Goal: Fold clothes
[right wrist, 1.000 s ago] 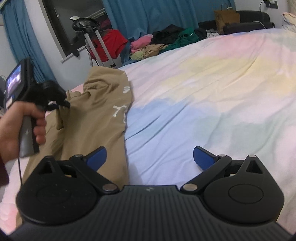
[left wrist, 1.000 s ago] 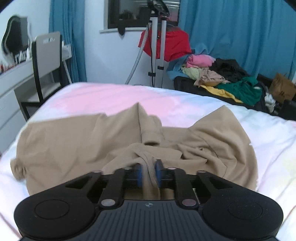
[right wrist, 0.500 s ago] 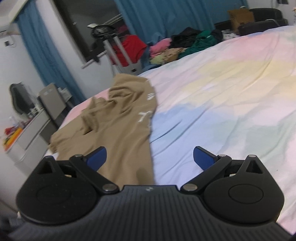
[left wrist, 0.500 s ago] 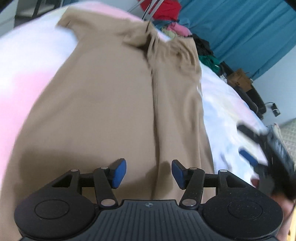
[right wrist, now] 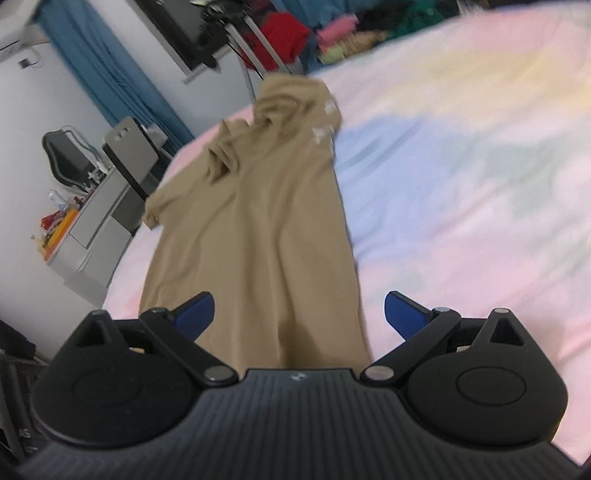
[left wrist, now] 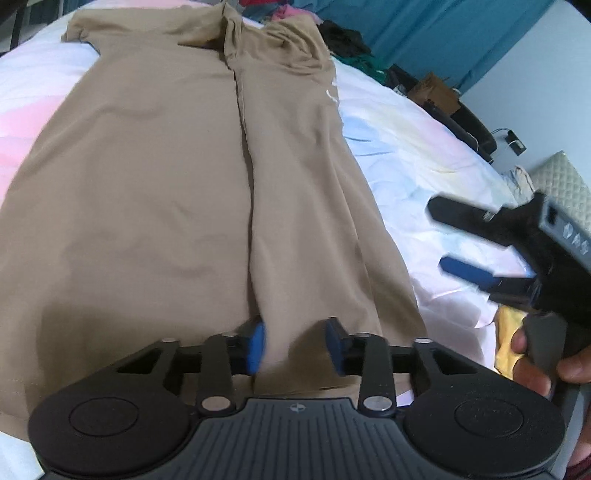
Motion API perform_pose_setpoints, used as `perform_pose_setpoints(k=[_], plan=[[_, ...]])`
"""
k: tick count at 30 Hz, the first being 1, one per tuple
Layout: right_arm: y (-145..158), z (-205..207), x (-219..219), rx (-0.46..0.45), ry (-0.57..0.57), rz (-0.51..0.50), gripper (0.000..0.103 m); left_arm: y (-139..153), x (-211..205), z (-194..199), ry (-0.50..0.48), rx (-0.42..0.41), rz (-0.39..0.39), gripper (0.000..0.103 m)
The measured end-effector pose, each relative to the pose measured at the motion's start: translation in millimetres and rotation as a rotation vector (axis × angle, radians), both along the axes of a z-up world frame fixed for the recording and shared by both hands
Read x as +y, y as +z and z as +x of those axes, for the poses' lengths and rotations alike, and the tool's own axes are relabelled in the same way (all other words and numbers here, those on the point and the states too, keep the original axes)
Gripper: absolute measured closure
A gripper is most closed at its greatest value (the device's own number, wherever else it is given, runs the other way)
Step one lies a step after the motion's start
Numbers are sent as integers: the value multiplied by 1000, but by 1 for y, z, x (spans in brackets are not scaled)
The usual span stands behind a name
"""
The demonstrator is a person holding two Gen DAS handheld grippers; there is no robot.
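Both hand-held grippers [left wrist: 294, 345] [right wrist: 299, 315] hover, jaws parted, over the tan shirt [left wrist: 166, 184].

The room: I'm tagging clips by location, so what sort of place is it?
Most likely a bedroom: a tan shirt lies on a bed's pastel sheet, with blue curtains and a clothes pile behind.

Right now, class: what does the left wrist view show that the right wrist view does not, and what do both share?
Only the left wrist view shows the right gripper, held in a hand beside the shirt, and the left gripper, whose jaws have just been closing over the shirt's near edge. Only the right wrist view shows the desk and chair. Both show the tan shirt flat on the pastel bedsheet.
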State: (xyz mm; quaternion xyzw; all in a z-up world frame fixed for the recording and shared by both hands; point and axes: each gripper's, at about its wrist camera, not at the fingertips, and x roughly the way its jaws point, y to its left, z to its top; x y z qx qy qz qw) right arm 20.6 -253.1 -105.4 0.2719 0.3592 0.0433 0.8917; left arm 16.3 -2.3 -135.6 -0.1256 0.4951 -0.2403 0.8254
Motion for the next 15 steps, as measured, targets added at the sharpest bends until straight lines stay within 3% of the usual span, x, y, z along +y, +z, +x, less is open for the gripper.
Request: perform_pose_setpoints(k=[2,8,11,13,15], plan=[[-4,0,2,25,-7,-21,3,-2,2,-2,3,9,-3,100],[6,-9,8,-29,-22,-104,3,15,16,-17,32,-7,-41,101],[14,-12,10,-80,-16,-141,3,15,15,-28,39,-39,45,101],[17,-12,12,-95,-12,-157,3,15,14,-32,26,-47,63,100],[19,-12,15,-111,-5,-162,3,22,12,-35,20,-79,68,91]])
